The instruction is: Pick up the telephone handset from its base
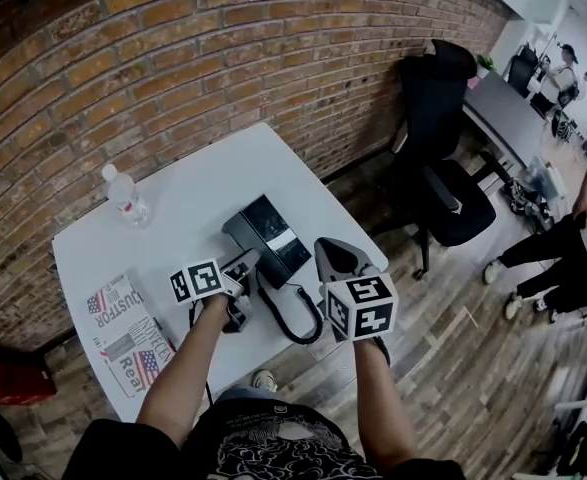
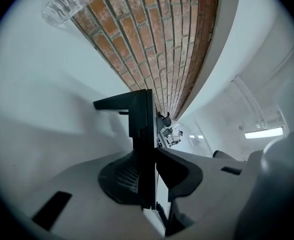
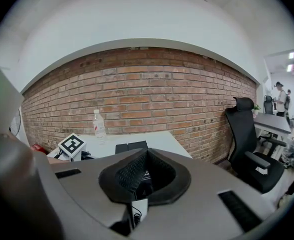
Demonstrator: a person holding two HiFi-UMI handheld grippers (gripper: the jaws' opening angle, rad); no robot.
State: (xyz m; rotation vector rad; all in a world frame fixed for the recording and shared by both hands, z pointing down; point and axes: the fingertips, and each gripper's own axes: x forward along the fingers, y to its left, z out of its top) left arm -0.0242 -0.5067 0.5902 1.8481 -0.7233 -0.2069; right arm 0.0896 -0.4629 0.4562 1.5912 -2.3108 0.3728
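L claw: rolled on its side, clamped on a flat black slab, which looks like the handset. Nothing else btw the jaws.
R claw: jaws together, empty, held over the desk's near edge, pointing at the base.
Handset loc: along the base's left side, front-middle of the desk. Can't tell if it's off the cradle.
Handling (my guess): hard plastic, light, rigid, smooth, so a bit slippery. Best taken mid-grip, not at the bulged ends. The coiled cord will prob tug back and may drag the base, so lift slow.
Surface: white desk, flat, smooth. Water bottle at back-left, newspaper at front-left, both well apart from the phone.
Room: brick wall behind, black office chair to the right, wood floor, ppl at far right.
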